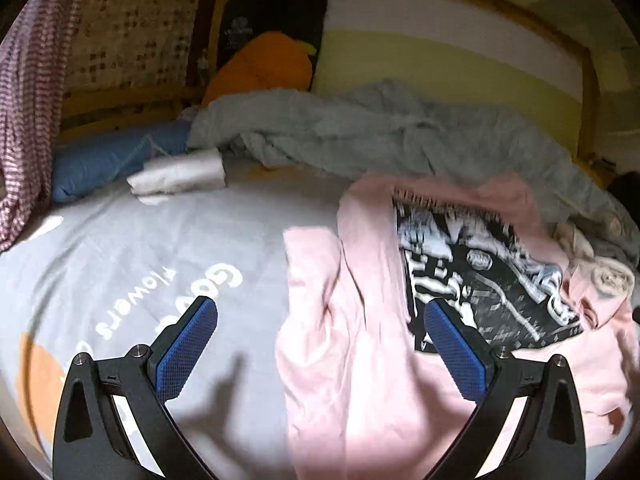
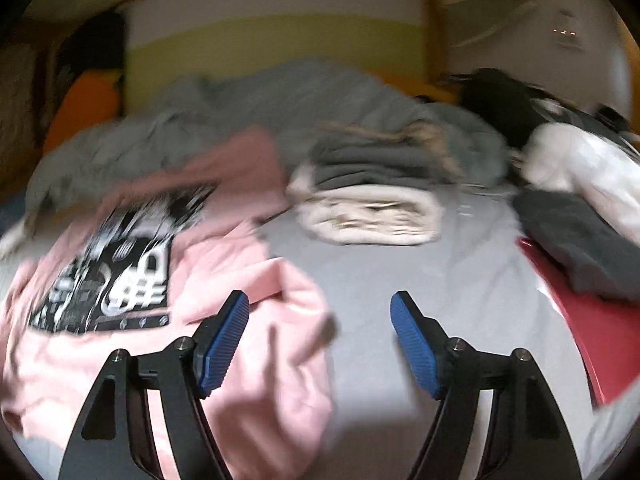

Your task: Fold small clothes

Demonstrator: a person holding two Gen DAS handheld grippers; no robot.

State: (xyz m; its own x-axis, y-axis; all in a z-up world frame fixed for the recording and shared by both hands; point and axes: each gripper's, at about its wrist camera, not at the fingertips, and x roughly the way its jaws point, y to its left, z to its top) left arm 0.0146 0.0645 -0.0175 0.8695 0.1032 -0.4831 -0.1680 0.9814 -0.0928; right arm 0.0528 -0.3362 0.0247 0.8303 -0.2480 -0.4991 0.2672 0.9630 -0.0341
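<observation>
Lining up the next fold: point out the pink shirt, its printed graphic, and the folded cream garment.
pink shirt (image 1: 360, 380), left wrist view, plain front fabric.
printed graphic (image 1: 480, 276), left wrist view, middle of print.
folded cream garment (image 2: 372, 216), right wrist view, front folded edge.

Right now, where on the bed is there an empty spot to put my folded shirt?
One bare patch of grey sheet lies between the pink shirt and the red thing, in front of the folded cream pile. Another is left of the shirt, below the blue roll. The back is crowded with the grey blanket.
</observation>
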